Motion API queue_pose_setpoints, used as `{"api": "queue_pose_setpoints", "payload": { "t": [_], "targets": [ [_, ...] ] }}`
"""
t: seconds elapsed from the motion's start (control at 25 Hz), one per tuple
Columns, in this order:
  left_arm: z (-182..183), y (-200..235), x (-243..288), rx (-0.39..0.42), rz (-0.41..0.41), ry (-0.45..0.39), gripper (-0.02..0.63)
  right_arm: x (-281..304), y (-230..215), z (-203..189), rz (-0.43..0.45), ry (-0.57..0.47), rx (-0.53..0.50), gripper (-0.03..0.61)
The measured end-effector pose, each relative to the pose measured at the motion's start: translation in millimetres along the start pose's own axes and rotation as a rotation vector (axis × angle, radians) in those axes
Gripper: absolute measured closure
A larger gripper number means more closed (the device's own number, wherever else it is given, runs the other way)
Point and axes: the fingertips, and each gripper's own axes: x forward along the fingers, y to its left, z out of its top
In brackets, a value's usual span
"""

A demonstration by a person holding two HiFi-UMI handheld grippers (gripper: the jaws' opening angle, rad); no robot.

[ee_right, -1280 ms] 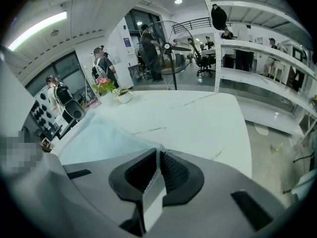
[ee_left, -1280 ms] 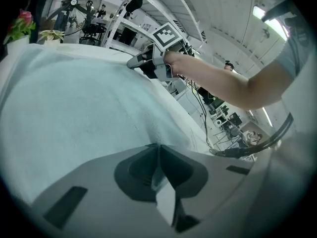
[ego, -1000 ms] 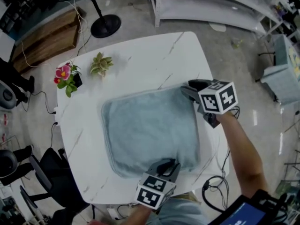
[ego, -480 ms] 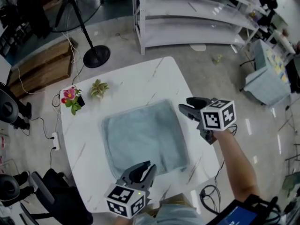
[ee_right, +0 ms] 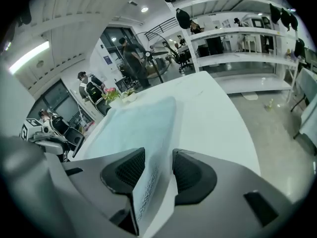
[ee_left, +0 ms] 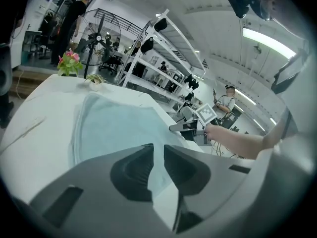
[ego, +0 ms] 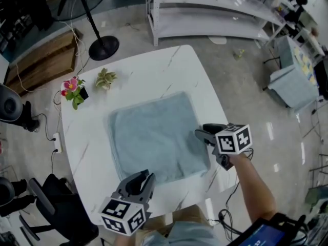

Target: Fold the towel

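A light blue-grey towel point(ego: 154, 135) lies spread flat on the white marble-look table point(ego: 148, 76). My left gripper point(ego: 142, 178) hovers over bare table just off the towel's near edge. Its jaws have just been closing to a narrow gap, open with nothing between them point(ee_left: 158, 148), and the towel point(ee_left: 114, 123) lies beyond. My right gripper point(ego: 203, 132) is at the towel's near right corner. Its jaws have just been opening and stand apart point(ee_right: 158, 155). The towel's edge point(ee_right: 133, 123) shows in the gap, with no pad pressing on it.
A pot of pink flowers point(ego: 72, 90) and a small succulent point(ego: 106, 78) stand at the table's far left corner. On the floor are a fan stand point(ego: 102, 47), white shelving point(ego: 205, 14) and a black chair point(ego: 56, 209). People stand in the background of both gripper views.
My right gripper has come from the towel's far right corner toward me, to the near right corner. My left gripper has drawn back off the towel's near edge and to the left.
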Motion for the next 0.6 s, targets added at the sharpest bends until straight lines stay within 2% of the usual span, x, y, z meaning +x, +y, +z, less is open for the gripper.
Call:
{"api": "queue_pose_setpoints", "payload": {
  "t": [0.12,0.36,0.6],
  "targets": [
    [-7,5,-3,-0.017,0.01,0.002,0.546,5,0,-8,-0.004,0.021,0.02,0.399],
    [-15,13,-12,-0.038,0.022,-0.005,0.548,10,-1,-11,0.0,0.028,0.077,0.491],
    [-16,21,-28,-0.051,0.037,-0.039,0.549,4,10,1,-0.018,0.007,0.067,0.537]
  ]
}}
